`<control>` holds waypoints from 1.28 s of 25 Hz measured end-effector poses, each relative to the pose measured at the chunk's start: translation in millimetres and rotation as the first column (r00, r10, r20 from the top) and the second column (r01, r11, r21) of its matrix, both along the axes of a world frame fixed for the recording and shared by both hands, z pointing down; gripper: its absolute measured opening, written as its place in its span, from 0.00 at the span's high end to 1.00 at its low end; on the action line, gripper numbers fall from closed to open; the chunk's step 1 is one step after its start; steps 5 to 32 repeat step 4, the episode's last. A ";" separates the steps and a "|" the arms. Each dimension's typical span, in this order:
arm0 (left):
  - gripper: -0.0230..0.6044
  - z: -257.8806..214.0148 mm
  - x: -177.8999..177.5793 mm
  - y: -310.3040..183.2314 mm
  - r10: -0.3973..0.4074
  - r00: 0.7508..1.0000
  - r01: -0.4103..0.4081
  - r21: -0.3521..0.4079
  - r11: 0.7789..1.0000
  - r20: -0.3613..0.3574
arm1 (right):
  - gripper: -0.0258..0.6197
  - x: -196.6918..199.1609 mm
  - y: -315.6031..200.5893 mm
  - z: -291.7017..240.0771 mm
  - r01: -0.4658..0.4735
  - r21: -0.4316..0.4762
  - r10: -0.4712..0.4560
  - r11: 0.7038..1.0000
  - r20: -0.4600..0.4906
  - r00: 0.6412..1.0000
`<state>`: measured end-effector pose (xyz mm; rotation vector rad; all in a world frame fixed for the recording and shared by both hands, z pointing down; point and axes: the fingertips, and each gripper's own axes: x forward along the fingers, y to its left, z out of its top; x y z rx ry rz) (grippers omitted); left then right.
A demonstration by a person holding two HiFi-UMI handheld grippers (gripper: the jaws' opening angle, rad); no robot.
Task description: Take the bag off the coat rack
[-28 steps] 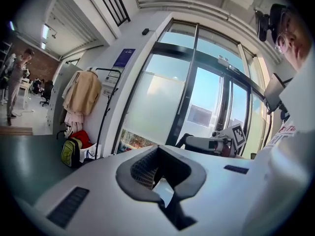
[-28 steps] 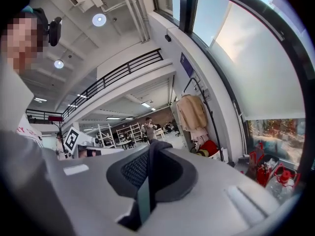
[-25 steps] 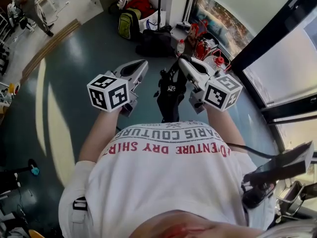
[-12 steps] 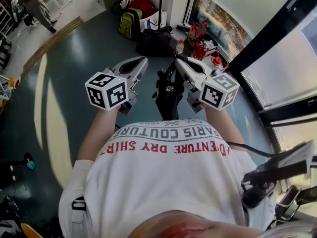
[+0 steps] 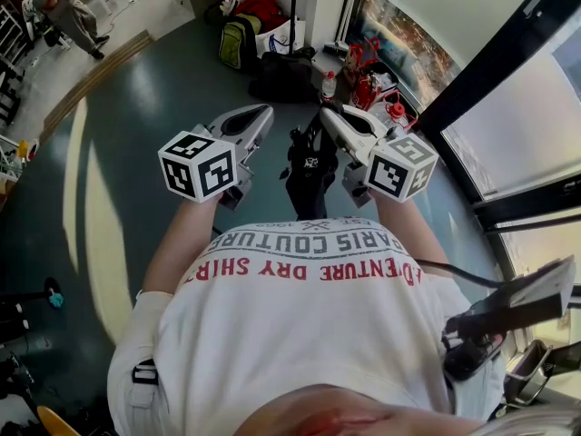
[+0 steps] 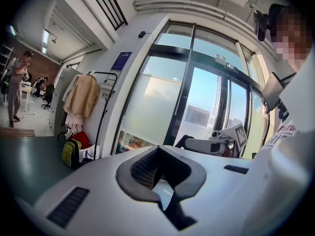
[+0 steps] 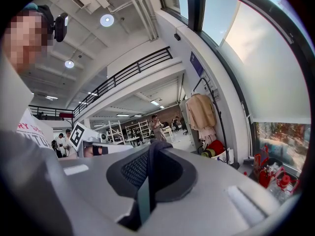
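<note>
1. The right hand-held gripper [image 5: 327, 114] is closed on a thin dark strap [image 7: 153, 154]. In the right gripper view the strap runs up between its two jaws.
2. The small black fabric bag [image 5: 309, 175] hangs from that strap, just below the right hand-held gripper's tip. It is between the two grippers, close in front of the person's white printed T-shirt [image 5: 309, 325] and clear of the floor.
3. The left hand-held gripper [image 5: 261, 110] has its jaws together with nothing between them. It is beside the bag at about the same height and does not touch it.
4. The black metal coat rack [image 5: 293, 7] stands well ahead of both grippers, so the bag is well apart from it. A beige coat [image 6: 81, 95] hangs on the rack.
5. At the rack's foot lie a yellow-green backpack [image 5: 236, 44], a red bag [image 5: 257, 7] and a white carrier bag [image 5: 281, 36]. A larger black bag [image 5: 283, 78] lies on the blue-green floor [image 5: 136, 134], a little nearer the grippers.
6. To the right of the right hand-held gripper runs a wall of tall, dark-framed windows [image 5: 508, 107]. Some red objects [image 5: 377, 89] sit beside the glass; what they are cannot be told.
7. Far off, ahead and to the left of the left hand-held gripper, another person [image 5: 64, 12] stands.
</note>
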<state>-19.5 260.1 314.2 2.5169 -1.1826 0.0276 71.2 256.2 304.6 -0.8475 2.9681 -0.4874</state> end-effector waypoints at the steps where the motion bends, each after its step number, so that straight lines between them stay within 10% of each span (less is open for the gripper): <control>1: 0.96 0.1 1.0 1.5 0.002 1.000 -0.002 0.000 1.000 0.000 | 0.95 0.4 1.4 0.1 0.000 -0.001 0.000 1.000 0.001 1.000; 32: 0.96 0.8 3.1 5.3 0.007 1.000 -0.007 -0.003 1.000 0.002 | 0.95 0.9 4.9 0.8 -0.002 -0.005 0.002 1.000 0.002 1.000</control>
